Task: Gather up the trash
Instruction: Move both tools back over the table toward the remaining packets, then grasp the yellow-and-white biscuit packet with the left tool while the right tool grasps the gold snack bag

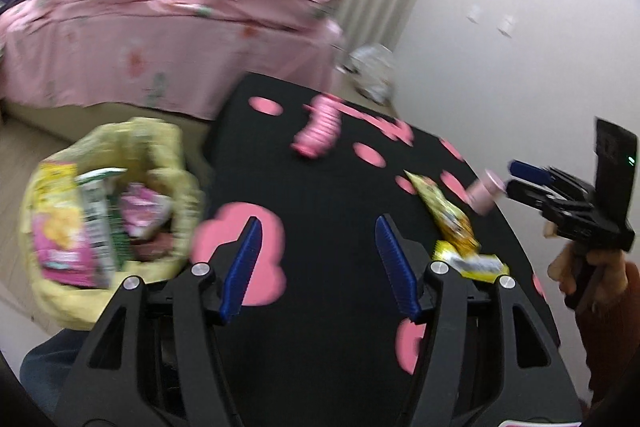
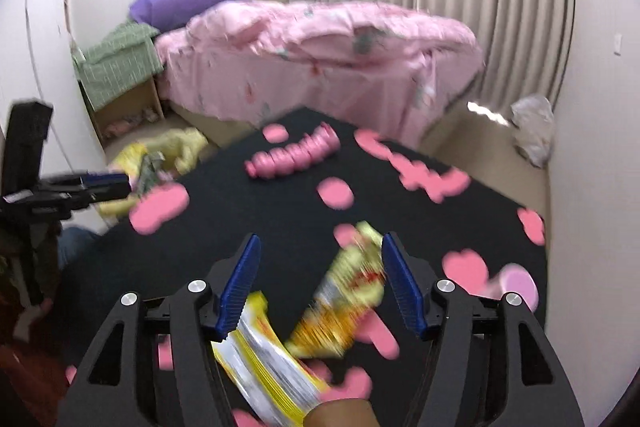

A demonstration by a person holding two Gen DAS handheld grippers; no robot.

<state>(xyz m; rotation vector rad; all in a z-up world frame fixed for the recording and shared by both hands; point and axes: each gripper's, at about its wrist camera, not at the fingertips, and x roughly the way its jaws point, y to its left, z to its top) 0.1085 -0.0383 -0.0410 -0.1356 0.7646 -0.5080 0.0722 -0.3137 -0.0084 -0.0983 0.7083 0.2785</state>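
Observation:
My left gripper stands open over the black, pink-spotted table, with nothing between its pads. To its left sits a yellow trash bag holding several wrappers. A yellow snack wrapper and a second yellow packet lie to its right. My right gripper is open above those two. The snack wrapper lies between its jaws and the packet under the left finger, neither gripped. A small pink cup lies on its side at the right. A ribbed pink bottle lies farther back.
A bed with a pink cover stands behind the table. A crumpled white bag lies on the floor by the wall. A cardboard box under green cloth is at the left. A hand holds the right gripper.

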